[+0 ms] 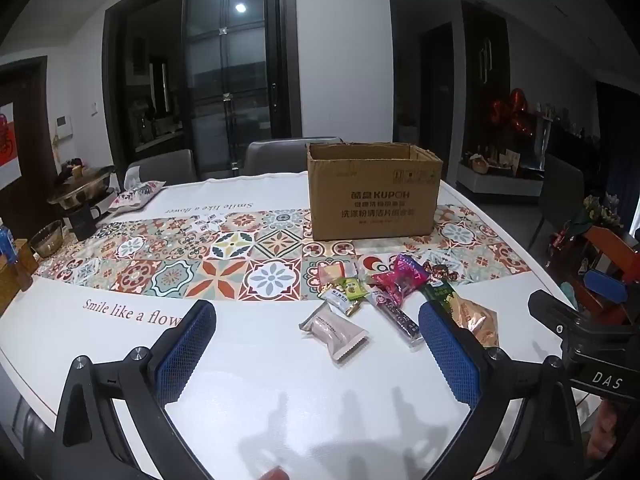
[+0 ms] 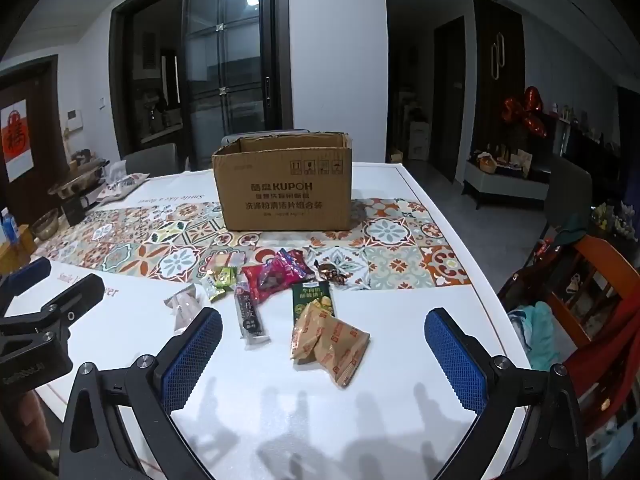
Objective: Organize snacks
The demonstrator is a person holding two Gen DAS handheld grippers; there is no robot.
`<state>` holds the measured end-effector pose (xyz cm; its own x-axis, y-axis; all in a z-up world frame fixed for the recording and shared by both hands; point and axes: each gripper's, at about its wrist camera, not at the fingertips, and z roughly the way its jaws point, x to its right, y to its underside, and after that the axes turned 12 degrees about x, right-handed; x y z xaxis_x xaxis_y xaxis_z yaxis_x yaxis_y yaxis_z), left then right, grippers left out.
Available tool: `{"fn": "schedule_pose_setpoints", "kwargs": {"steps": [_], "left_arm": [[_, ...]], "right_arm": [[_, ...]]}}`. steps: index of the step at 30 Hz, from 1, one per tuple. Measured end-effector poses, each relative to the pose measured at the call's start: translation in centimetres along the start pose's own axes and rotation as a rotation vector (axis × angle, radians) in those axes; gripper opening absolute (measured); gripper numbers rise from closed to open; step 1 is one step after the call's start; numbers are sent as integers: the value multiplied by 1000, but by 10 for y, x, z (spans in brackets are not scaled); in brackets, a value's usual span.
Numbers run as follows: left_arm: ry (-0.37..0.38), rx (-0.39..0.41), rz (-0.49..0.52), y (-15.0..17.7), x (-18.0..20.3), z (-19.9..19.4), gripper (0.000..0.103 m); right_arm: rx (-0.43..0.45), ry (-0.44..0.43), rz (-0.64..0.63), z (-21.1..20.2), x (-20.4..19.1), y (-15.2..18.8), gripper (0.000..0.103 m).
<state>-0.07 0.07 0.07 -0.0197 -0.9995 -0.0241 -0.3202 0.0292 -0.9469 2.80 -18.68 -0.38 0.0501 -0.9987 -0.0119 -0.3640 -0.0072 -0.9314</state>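
Snacks in assorted wrappers [image 2: 280, 300] were strewn on the white table with a patterned tile runner [image 2: 400, 248], just in front of the open brown cardboard box [image 2: 284, 188]. Nearest that box lay a pink-red foil packet [image 2: 276, 276]; furthest from it, an orange-tan pouch [image 2: 332, 344]. The left gripper [image 1: 316, 348] and right gripper [image 2: 324, 356] were held short of the box, jaws spread wide, nothing clamped.
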Motion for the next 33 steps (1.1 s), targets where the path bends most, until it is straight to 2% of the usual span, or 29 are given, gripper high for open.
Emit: {"fn": "schedule_pose_setpoints", "kwargs": {"steps": [33], "left_arm": [[-9, 18, 4, -2, 1, -5, 103]], "right_arm": [[9, 1, -1, -1, 1, 0, 102]]}}
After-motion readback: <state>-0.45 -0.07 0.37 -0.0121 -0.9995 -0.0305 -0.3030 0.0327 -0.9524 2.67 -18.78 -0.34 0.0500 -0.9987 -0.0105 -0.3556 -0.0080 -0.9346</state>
